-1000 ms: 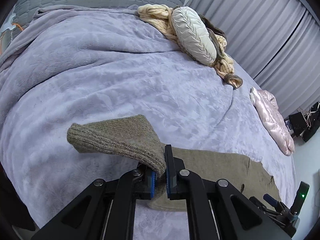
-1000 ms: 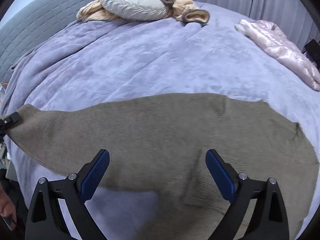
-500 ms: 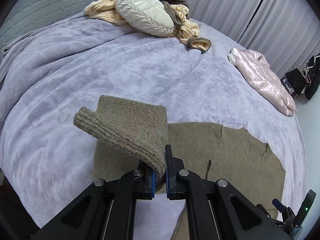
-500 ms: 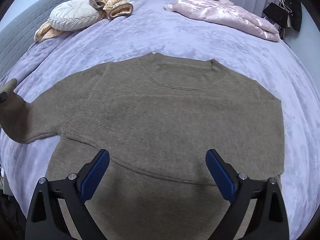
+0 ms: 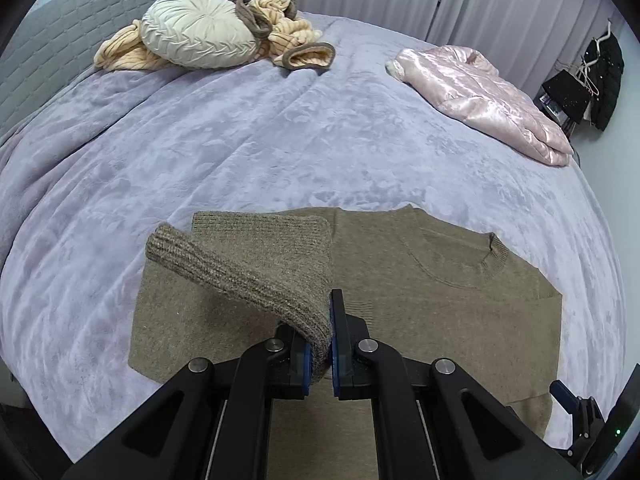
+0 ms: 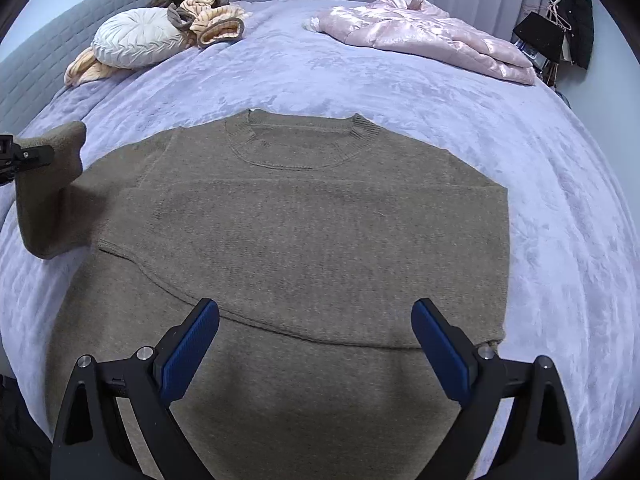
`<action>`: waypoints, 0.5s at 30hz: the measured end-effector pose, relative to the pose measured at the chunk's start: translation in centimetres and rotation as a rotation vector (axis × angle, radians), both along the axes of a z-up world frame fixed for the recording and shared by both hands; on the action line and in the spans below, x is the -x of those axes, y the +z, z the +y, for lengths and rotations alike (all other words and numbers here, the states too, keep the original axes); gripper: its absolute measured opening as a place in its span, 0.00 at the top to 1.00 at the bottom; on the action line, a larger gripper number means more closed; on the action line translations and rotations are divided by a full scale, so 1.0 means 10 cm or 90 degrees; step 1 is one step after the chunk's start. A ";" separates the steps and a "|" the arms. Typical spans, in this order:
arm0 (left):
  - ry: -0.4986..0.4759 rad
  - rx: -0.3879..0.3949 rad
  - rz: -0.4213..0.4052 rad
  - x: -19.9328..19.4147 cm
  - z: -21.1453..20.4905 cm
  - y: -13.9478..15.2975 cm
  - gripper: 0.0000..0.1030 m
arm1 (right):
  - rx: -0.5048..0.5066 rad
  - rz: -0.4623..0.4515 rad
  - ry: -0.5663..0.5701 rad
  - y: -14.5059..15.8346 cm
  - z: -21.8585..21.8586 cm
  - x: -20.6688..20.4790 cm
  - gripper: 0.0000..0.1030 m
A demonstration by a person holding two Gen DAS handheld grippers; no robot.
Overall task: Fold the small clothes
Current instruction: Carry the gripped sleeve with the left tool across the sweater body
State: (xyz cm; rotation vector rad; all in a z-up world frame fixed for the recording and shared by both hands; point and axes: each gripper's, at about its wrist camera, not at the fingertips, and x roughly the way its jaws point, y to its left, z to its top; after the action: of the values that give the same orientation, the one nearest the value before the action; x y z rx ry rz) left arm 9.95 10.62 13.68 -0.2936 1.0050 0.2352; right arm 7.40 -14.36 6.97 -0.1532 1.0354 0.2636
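Sweater (image 6: 304, 216): brown knit, lying flat on the purple blanket (image 5: 280, 140), neck toward the curtains.
Sleeve (image 5: 256, 272): lifted, folded over the sweater's body.
Left gripper (image 5: 320, 344): jaws clamped on the sleeve's ribbed cuff.
Right gripper (image 6: 316, 344): jaws wide, nothing between them, above the sweater's lower part.
Far side: round cushion (image 5: 200, 36), pink jacket (image 5: 484, 100).

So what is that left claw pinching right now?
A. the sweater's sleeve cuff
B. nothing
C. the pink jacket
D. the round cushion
A: the left gripper is clamped on the brown sweater's ribbed sleeve cuff, lifted above the bed.
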 end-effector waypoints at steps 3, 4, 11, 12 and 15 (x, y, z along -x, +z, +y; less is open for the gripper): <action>-0.019 -0.009 0.000 -0.07 -0.25 0.01 0.92 | -0.002 -0.004 -0.011 0.00 -0.17 -0.01 0.05; -0.026 -0.013 0.000 -0.09 -0.35 0.01 0.92 | -0.003 -0.004 -0.014 -0.01 -0.20 -0.02 0.05; -0.079 -0.026 0.015 -0.25 -1.01 -0.07 0.92 | 0.011 -0.020 -0.027 -0.04 -0.50 0.01 0.05; -0.086 -0.028 0.017 -0.26 -1.10 -0.09 0.92 | 0.016 -0.024 -0.027 -0.04 -0.53 0.02 0.05; -0.115 -0.030 0.018 -0.29 -1.36 -0.13 0.92 | 0.027 -0.031 -0.027 -0.06 -0.65 0.06 0.05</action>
State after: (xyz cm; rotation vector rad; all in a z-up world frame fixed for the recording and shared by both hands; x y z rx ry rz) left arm 12.82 -2.97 12.40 -0.1561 1.0464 0.0998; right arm 6.80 -20.82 6.41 -0.1758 0.9951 0.1990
